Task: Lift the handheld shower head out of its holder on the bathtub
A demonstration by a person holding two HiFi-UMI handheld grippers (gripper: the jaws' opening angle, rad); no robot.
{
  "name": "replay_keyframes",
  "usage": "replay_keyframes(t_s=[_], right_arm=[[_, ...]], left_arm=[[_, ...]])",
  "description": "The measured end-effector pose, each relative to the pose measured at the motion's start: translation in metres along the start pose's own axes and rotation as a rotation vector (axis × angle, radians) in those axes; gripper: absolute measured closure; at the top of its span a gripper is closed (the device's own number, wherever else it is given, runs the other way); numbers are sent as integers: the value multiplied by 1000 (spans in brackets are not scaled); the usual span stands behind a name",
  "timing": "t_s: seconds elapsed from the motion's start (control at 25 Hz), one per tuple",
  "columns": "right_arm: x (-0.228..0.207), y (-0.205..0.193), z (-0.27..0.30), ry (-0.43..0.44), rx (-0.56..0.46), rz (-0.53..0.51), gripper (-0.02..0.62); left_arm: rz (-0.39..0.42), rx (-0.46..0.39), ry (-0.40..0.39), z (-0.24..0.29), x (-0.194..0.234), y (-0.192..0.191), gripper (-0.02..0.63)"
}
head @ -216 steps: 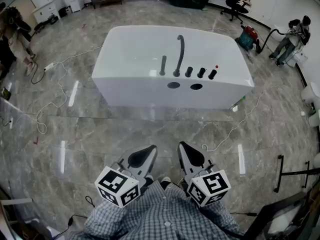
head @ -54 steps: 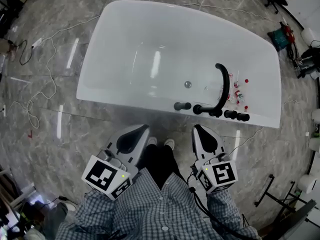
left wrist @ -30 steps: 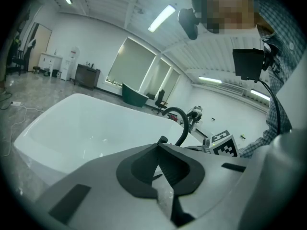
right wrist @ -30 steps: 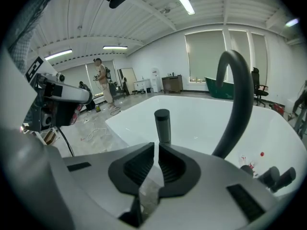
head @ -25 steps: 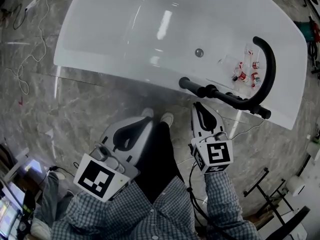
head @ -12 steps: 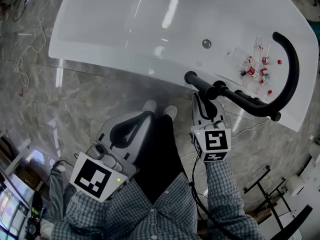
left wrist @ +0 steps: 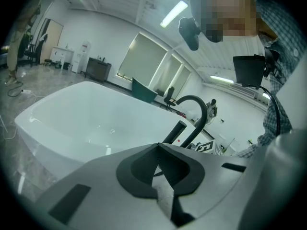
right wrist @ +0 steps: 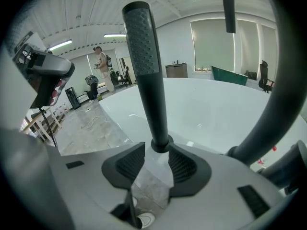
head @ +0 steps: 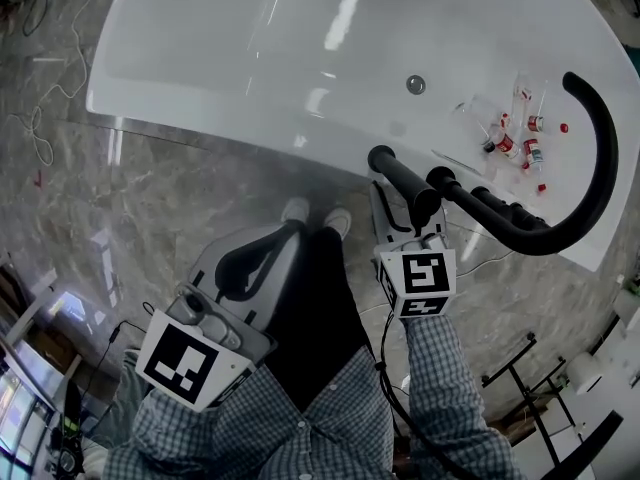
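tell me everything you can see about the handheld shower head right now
The handheld shower head is a slim dark wand, matte like black metal or plastic, with a textured upper part and a smooth stem. It stands nearly upright in its round holder on the near rim of the white bathtub, beside the curved spout. The right gripper has just been opening its jaws; they flank the wand's foot without pressing on it.

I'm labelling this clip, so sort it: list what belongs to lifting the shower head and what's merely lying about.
Job in hand:
- handheld shower head, upright in its holder
- bathtub
- right gripper: jaws have just been opening, shower head at their mouth, ungripped

Lying about:
- small bottles in the tub
- curved spout
- left gripper: jaws shut, empty
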State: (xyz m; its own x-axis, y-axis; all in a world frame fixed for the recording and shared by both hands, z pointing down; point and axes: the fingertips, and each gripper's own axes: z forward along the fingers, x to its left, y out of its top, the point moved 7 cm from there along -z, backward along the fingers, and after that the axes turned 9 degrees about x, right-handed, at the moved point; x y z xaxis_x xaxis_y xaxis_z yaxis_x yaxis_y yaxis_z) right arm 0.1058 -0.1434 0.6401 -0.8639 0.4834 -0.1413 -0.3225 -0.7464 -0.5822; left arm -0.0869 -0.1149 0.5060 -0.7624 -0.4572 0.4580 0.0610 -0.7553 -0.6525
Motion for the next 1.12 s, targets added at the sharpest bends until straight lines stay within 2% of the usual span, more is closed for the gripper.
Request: replay_keyframes(t_s=[0.28, 0.64, 0.96, 1.12], right_arm=[[-1, 14, 15, -14, -24, -8, 445], [-1, 26, 26, -12, -50, -24, 445], [-4, 27, 30, -52, -16, -63, 459], [-4, 26, 30, -60, -8, -48, 460]], left_arm=[[-37, 8, 8, 2, 8, -8, 604], [-28, 5, 16, 4, 8, -10, 604], [-41, 7, 20, 5, 9, -12, 604], [-35, 4, 18, 4, 10, -12, 604]])
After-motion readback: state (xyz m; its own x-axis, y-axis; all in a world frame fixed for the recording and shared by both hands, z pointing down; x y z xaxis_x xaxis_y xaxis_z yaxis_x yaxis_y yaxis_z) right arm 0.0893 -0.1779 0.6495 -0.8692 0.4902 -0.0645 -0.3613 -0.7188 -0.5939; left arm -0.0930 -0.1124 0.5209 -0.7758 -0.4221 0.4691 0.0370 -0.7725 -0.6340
